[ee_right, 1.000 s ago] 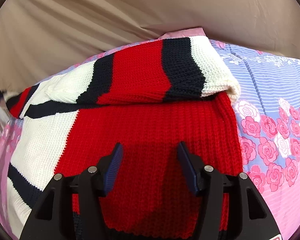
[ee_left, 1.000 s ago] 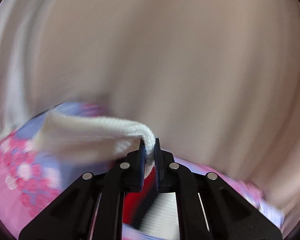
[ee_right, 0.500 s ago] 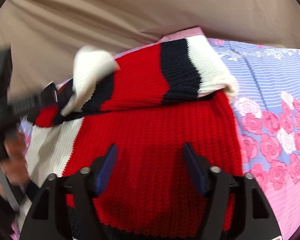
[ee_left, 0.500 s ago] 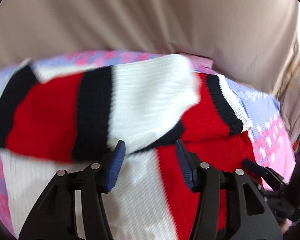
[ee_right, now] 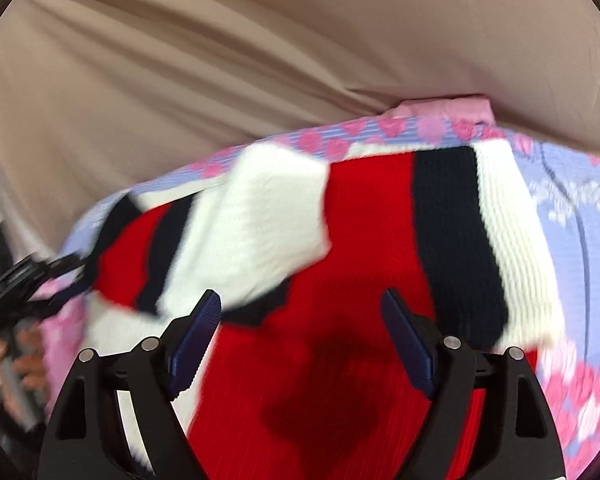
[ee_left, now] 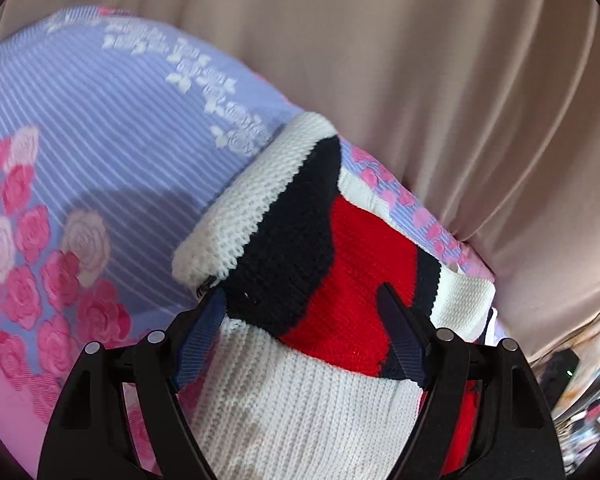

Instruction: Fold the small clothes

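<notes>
I'm looking at one knit sweater (ee_right: 340, 360), red with navy and white stripes, lying on the floral bedspread (ee_left: 100, 128) with a sleeve folded across its body. No readable label or writing anywhere on it. My left gripper (ee_left: 300, 320) is spreading its jaws over the white-and-navy knit, which sits between them without being pinched. My right gripper (ee_right: 300, 320) is opening too, hovering over the red part. I'm counting two grippers and one beige sheet (ee_right: 260, 60) behind the bed.

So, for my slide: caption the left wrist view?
Left hand-held gripper, jaws opening, over a folded red, navy and white sweater on a floral sheet.
</notes>
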`<control>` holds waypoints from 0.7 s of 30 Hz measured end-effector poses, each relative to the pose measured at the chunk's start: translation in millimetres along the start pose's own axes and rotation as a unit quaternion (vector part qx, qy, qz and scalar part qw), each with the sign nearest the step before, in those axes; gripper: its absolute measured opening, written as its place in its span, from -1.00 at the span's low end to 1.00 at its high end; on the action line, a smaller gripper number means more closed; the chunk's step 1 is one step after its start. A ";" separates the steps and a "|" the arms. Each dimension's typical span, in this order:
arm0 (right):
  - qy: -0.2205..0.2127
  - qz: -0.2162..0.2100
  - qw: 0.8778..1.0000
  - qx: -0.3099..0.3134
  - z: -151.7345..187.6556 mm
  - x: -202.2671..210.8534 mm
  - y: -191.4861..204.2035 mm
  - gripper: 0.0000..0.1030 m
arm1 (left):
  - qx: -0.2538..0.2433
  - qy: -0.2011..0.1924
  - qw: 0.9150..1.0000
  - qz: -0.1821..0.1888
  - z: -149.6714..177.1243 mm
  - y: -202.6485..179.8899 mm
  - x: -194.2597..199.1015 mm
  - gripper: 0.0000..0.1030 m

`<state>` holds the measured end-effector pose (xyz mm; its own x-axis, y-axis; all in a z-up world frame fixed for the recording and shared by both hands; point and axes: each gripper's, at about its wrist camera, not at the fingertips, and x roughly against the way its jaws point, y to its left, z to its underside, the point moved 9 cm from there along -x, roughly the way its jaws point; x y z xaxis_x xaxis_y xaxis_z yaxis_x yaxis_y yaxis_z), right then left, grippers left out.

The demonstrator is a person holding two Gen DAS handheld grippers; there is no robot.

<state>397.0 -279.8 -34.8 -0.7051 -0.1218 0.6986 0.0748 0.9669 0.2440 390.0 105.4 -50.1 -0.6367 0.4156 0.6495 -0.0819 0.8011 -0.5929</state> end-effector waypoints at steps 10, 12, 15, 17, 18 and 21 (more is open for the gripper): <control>-0.051 -0.054 0.997 -0.001 -42.0 7.5 34.1 -0.80 | 0.020 -0.022 1.000 0.009 1.9 -5.4 26.4 0.46; -0.097 -0.065 0.993 0.005 -57.1 40.0 38.0 -0.81 | 0.010 -0.021 1.000 -0.012 -3.1 -2.8 22.3 0.44; -0.151 -0.058 0.987 0.003 -77.5 84.6 26.8 -0.81 | -0.018 0.005 1.000 -0.022 -1.3 -9.6 -0.2 -0.11; -0.157 -0.018 0.987 -0.002 -78.0 89.7 4.8 -0.81 | -0.032 0.022 0.999 -0.035 7.8 -11.4 -14.6 -0.41; -0.145 0.017 0.989 -0.006 -71.8 80.0 -16.2 -0.81 | -0.032 0.028 0.998 -0.038 11.1 -10.2 -18.8 -0.44; -0.057 0.087 0.994 -0.027 -35.3 20.0 -72.5 -0.81 | -0.039 0.024 0.997 -0.056 15.7 -6.8 -22.7 -0.57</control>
<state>402.4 -360.3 -14.8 -0.7533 0.0756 0.6533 0.2377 0.9575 0.1633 393.0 83.7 -68.3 -0.5891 0.3402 0.7329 -0.0891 0.8742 -0.4774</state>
